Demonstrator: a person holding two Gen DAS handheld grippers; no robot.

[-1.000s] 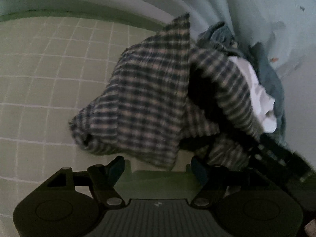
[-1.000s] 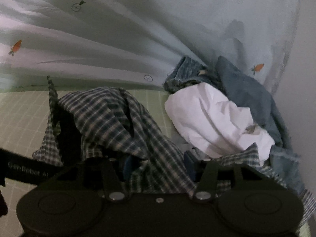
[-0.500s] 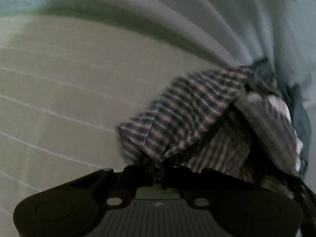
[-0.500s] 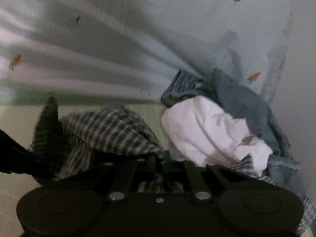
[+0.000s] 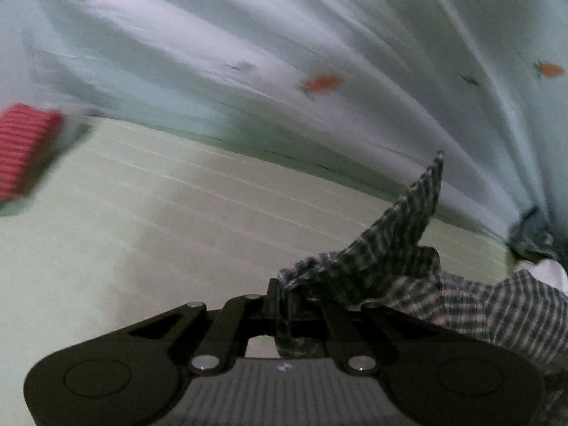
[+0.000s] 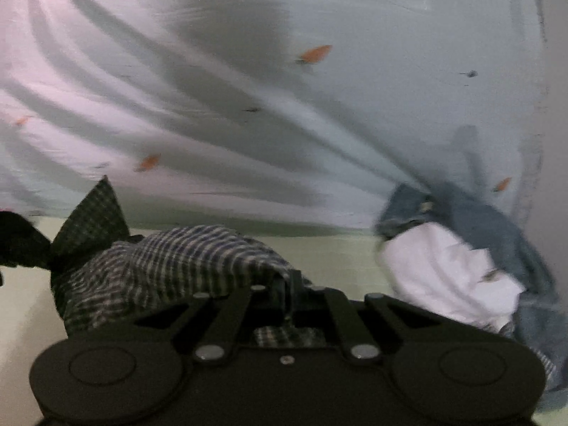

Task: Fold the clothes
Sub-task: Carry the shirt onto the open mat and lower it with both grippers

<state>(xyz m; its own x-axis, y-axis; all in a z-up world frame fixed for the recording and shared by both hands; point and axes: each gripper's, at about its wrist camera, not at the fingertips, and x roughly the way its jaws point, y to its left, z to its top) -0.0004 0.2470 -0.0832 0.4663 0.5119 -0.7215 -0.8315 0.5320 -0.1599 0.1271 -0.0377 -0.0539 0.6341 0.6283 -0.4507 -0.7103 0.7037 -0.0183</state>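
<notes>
1. Right now, left wrist view: your left gripper [image 5: 285, 296] has its jaws pressed together, pinching an edge of the plaid shirt [image 5: 387, 252].
2. Same view: the shirt runs from the jaws off to the right, and one corner of it sticks up like a peak against the curtain [image 5: 319, 35].
3. Same view: pale green gridded sheet [image 5: 159, 220] under everything. A red ribbed item [image 5: 21, 149] sits at the far left edge, well apart from the shirt; too blurred to tell what it is.
4. Same view: at the right edge, a bit of denim [image 5: 532, 238] and a white garment [image 5: 548, 273] show past the shirt.
5. Right wrist view: your right gripper [image 6: 289, 294] also has its jaws pressed together on plaid cloth. A fold of the shirt shows between the linkage arms just below the jaws.
6. Same view: the bulk of the shirt lies to the left of the jaws, bunched, with the raised corner at far left.
7. Same view: the white garment and denim are piled at the right against the curtain, near the shirt. Can't tell whether they touch it.
8. Both views are motion-blurred.
</notes>
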